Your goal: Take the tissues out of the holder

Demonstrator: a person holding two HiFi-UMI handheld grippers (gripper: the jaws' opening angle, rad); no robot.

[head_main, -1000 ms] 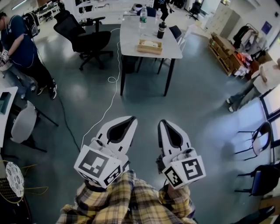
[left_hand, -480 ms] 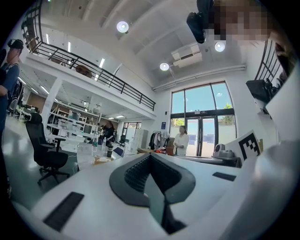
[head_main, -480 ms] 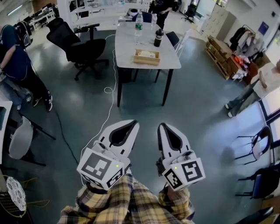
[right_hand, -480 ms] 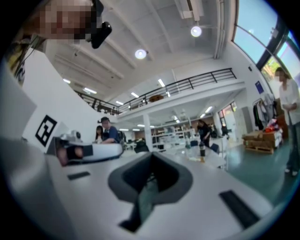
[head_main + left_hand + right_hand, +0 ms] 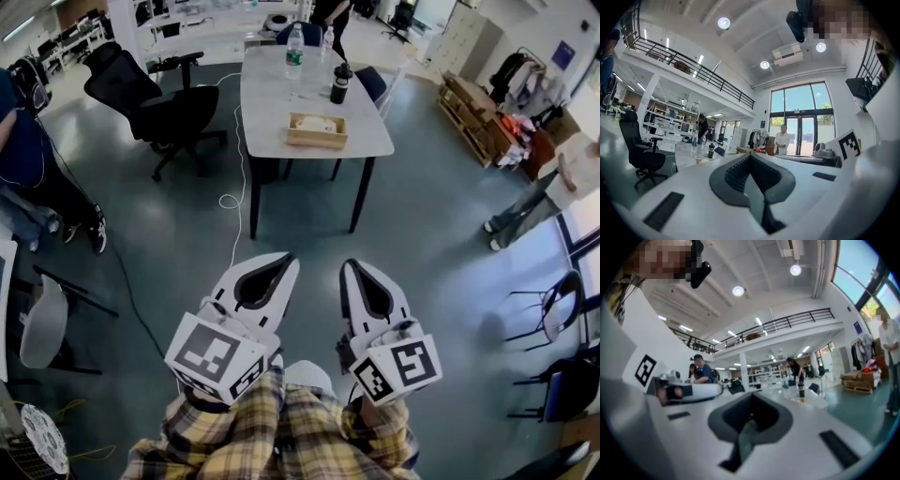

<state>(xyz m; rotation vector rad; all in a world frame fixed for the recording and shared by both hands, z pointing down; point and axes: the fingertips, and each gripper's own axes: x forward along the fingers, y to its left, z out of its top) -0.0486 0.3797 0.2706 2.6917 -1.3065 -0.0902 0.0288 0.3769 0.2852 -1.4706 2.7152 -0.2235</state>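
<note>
A wooden tissue holder [image 5: 317, 131] with white tissues [image 5: 316, 123] in it stands on the white table [image 5: 281, 98], far ahead of me across the floor. My left gripper [image 5: 281, 262] and right gripper [image 5: 351, 265] are held side by side close to my body, both pointing toward the table. Each has its jaws together with nothing between them. In the left gripper view the left gripper [image 5: 751, 156] is shut and empty. The right gripper view shows the same of the right gripper [image 5: 752, 395].
A clear water bottle [image 5: 293, 52] and a dark bottle [image 5: 339, 84] stand on the table. A black office chair [image 5: 155, 103] is left of it, with a white cable [image 5: 232, 200] on the floor. People stand at the right [image 5: 572, 173] and left [image 5: 19, 159]. Dark chairs [image 5: 553, 300] line the right side.
The table and tissue holder have come nearer and lower in the head view as I walk toward them. Both grippers keep their pose and stay shut.
</note>
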